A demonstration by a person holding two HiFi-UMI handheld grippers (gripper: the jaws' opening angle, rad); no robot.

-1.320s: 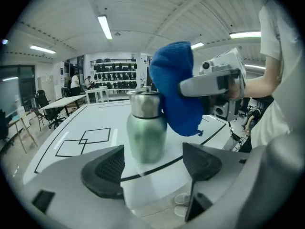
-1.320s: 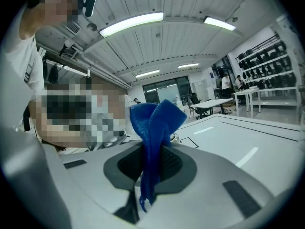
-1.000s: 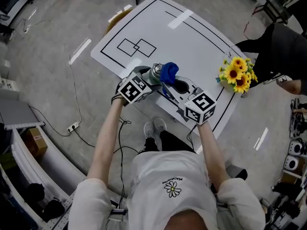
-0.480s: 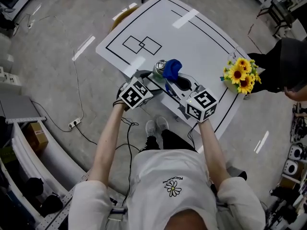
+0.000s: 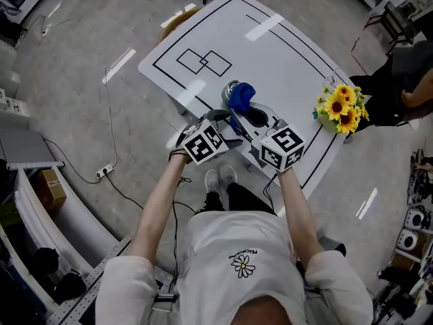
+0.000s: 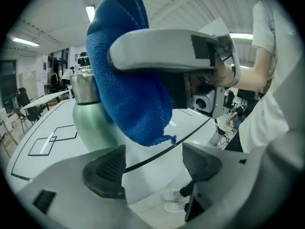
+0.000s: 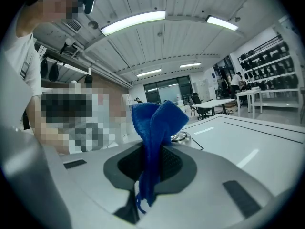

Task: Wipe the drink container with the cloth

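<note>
- Blue and fluffy, the cloth looks soft and floppy. It probably weighs almost nothing and bends any way you push it.
- The right gripper has its two jaws squeezed shut on the lower part of the cloth. The top of the cloth sticks up in a loose bunch, and a thin bit hangs down below.
- The metal bottle stands up straight on the white table, close to the near edge. Its body is pale green, and its neck and cap are shiny silver.
- In the left gripper view the cloth is up against the top half of the bottle. It looks like it touches, but I can't be sure.
- The left gripper has its jaws wide apart with nothing between them. The bottle is just ahead of them, a bit to the left.
- The bottle looks hard and smooth, so it is likely slippery. It is also tall, so a push from the cloth near the top could tip it over.
- I think the best place to hold it is around the wide green body, low down — not the thin neck.
- The cloth is easy to hold — a firm pinch like this one should do.
</note>
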